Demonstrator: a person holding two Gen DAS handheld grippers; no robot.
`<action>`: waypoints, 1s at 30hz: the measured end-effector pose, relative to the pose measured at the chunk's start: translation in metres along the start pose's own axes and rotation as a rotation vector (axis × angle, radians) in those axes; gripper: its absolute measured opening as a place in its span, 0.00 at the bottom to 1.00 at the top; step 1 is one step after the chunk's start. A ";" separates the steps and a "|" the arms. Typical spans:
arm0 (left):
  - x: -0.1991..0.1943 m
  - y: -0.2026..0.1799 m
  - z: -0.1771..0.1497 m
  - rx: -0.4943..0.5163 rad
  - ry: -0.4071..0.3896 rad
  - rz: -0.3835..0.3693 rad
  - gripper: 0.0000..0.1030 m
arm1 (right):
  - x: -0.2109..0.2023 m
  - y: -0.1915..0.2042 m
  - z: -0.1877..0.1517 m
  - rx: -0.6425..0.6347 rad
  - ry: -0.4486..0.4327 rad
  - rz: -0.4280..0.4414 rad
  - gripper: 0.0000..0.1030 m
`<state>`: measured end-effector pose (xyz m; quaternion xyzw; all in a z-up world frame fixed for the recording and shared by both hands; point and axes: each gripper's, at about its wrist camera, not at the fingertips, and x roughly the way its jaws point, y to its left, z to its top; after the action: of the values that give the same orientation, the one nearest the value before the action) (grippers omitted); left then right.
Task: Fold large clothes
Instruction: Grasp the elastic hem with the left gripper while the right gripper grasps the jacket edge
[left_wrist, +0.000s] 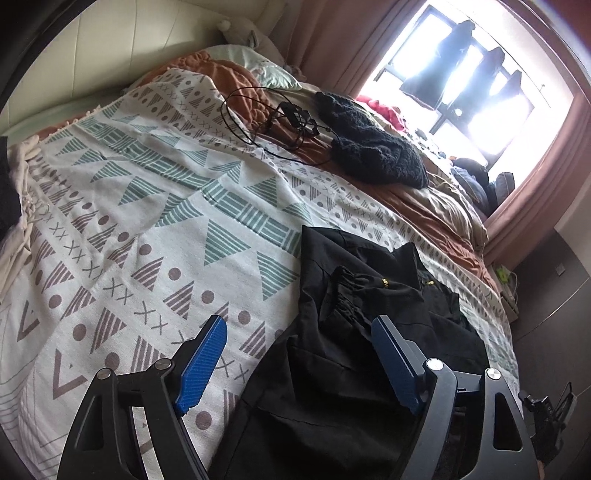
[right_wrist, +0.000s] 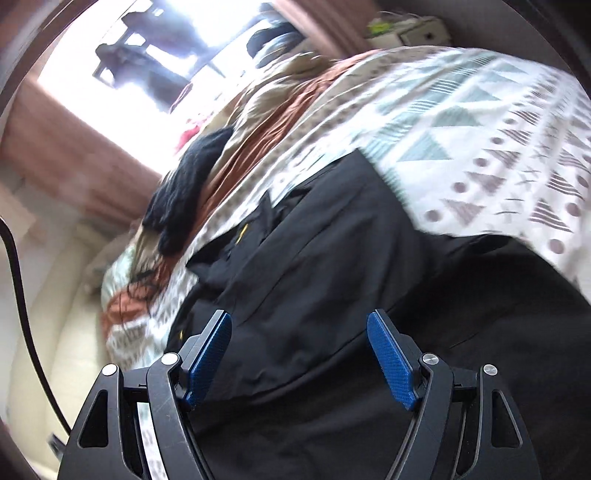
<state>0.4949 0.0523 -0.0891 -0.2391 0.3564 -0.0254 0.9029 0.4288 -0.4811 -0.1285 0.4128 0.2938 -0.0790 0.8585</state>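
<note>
My left claw (left_wrist: 299, 354) hangs spread over the black garment (left_wrist: 354, 332) on the patterned bedspread (left_wrist: 147, 206), with cables (left_wrist: 258, 118) beyond; my right claw (right_wrist: 299, 354), spread and empty, sees that garment (right_wrist: 332, 240) blurred, filling its view.

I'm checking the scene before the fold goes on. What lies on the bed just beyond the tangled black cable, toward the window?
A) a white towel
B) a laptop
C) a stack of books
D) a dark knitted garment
D: in the left wrist view a dark knitted garment lies bunched beside the tangled black cable.
</note>
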 end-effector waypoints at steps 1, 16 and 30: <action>0.001 -0.003 -0.003 0.013 0.007 0.003 0.79 | -0.001 -0.009 0.005 0.025 -0.004 -0.001 0.74; 0.058 -0.070 -0.021 0.210 0.124 0.057 0.70 | 0.046 -0.110 0.018 0.430 0.128 0.180 0.67; 0.177 -0.102 -0.020 0.400 0.301 0.274 0.61 | 0.066 -0.123 0.025 0.459 0.153 0.275 0.10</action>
<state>0.6263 -0.0845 -0.1679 0.0005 0.5033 -0.0082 0.8641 0.4464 -0.5727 -0.2356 0.6371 0.2736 0.0052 0.7205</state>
